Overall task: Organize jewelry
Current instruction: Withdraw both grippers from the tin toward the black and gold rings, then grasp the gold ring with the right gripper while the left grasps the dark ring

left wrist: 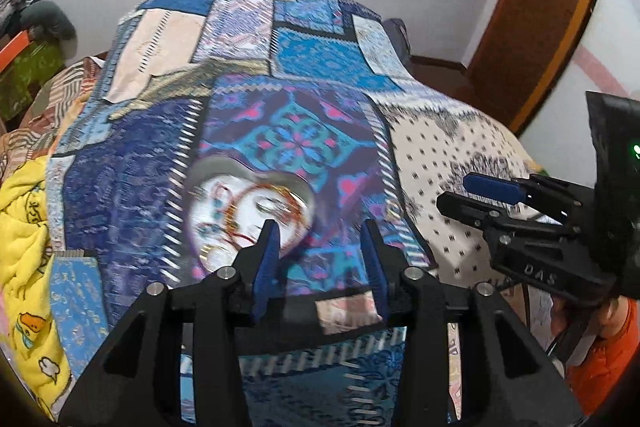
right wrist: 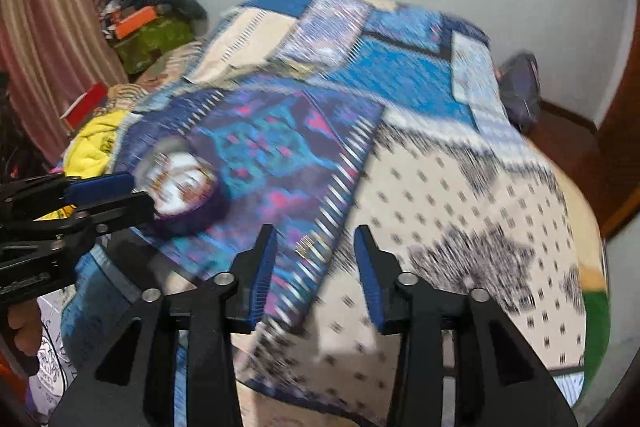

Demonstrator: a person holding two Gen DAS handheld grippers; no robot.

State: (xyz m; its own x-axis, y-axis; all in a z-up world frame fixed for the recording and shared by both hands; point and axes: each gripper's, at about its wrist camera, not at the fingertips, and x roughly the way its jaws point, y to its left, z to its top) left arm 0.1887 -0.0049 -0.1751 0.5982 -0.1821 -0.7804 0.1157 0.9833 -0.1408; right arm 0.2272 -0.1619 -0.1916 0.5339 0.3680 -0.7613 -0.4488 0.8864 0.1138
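A round bowl (left wrist: pixel 200 187) with a white inside holds a tangle of jewelry (left wrist: pixel 256 211): orange-red bangles, gold rings and small blue pieces. It sits on a patchwork bedspread (left wrist: pixel 312 75). My left gripper (left wrist: pixel 320 231) hangs just in front of the bowl and slightly right of it, jaws open, nothing between them. In the right wrist view the same bowl (right wrist: pixel 180 187) lies at the left, blurred. My right gripper (right wrist: pixel 316 235) is open over the spread, empty, to the right of the bowl. Each gripper shows in the other's view: right gripper (left wrist: pixel 480 195), left gripper (right wrist: pixel 116 195).
A yellow blanket (left wrist: pixel 24 247) is bunched at the bed's left side. Clothes and a green bag (right wrist: pixel 152 39) pile up near the curtain. A red box (right wrist: pixel 86 103) lies at the bed's left edge. A wooden door frame (left wrist: pixel 552 27) stands at the right.
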